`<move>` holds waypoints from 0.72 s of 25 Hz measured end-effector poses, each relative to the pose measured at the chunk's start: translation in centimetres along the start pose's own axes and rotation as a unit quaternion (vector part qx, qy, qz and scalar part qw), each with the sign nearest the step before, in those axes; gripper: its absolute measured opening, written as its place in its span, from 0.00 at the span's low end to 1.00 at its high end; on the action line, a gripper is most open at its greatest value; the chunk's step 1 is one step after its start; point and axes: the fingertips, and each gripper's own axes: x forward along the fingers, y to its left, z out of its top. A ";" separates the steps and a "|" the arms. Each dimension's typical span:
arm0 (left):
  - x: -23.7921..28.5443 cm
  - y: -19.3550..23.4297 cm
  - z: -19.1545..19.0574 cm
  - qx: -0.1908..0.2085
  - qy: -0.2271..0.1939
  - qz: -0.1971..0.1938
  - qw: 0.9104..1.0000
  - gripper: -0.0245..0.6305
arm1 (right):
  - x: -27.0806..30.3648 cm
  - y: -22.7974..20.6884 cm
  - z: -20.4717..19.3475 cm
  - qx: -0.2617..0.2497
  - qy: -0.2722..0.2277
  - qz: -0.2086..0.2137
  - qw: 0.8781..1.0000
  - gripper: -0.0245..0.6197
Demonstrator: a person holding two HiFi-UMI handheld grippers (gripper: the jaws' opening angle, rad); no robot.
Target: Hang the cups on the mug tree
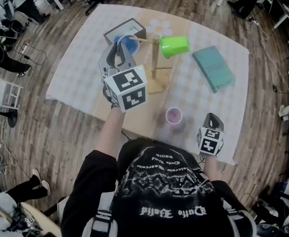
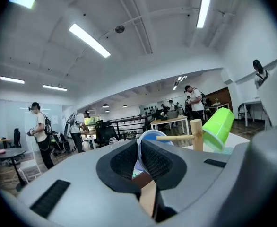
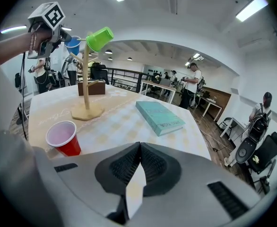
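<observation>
A wooden mug tree [image 1: 156, 58] stands mid-table, with a green cup [image 1: 174, 46] hanging on its right peg. My left gripper [image 1: 120, 48] is raised just left of the tree and is shut on the rim of a blue cup [image 1: 128, 43]. In the left gripper view the blue cup [image 2: 150, 137] sits at the tip of the tree's left peg [image 2: 174, 137]. A red cup [image 1: 173, 115] stands upright near the table's front edge. My right gripper [image 1: 211, 118] is low at the front right, shut and empty, with the red cup [image 3: 63, 137] to its left.
A teal book [image 1: 213, 67] lies flat to the right of the tree. A dark open box [image 1: 125, 29] sits behind the blue cup. The table wears a pale checked cloth [image 1: 80, 68]. People and office desks [image 2: 174, 122] fill the room beyond.
</observation>
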 end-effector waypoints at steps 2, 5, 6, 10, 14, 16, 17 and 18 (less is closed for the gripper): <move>-0.2 -0.5 0.1 0.027 -0.007 0.005 1.000 0.10 | 0.1 0.0 0.0 -0.001 0.000 0.000 1.000 0.05; -0.4 -1.2 0.2 0.051 -0.013 0.006 0.999 0.10 | 0.2 -0.2 0.0 0.000 0.003 -0.001 1.000 0.05; -0.5 -1.4 0.3 0.056 -0.015 0.006 0.998 0.10 | 0.1 -0.3 0.0 -0.001 0.004 0.000 1.000 0.05; -0.8 -2.1 0.5 0.076 -0.025 0.006 0.997 0.10 | 0.3 -0.3 -0.2 -0.002 0.009 0.000 1.000 0.05; -0.9 -3.2 0.4 0.085 -0.035 -0.008 0.996 0.10 | 0.6 -0.1 -0.6 -0.002 0.014 0.006 1.000 0.05; -1.1 -3.6 0.3 0.075 -0.036 -0.019 0.996 0.11 | 0.6 0.1 -0.3 -0.004 0.009 0.010 1.000 0.05; -1.3 -3.7 0.2 0.073 -0.038 -0.020 0.996 0.11 | 0.6 0.1 -0.1 -0.005 0.005 0.012 1.000 0.05; -1.4 -3.9 0.2 0.075 -0.041 -0.021 0.996 0.11 | 0.6 0.2 0.1 -0.004 0.002 0.014 1.000 0.05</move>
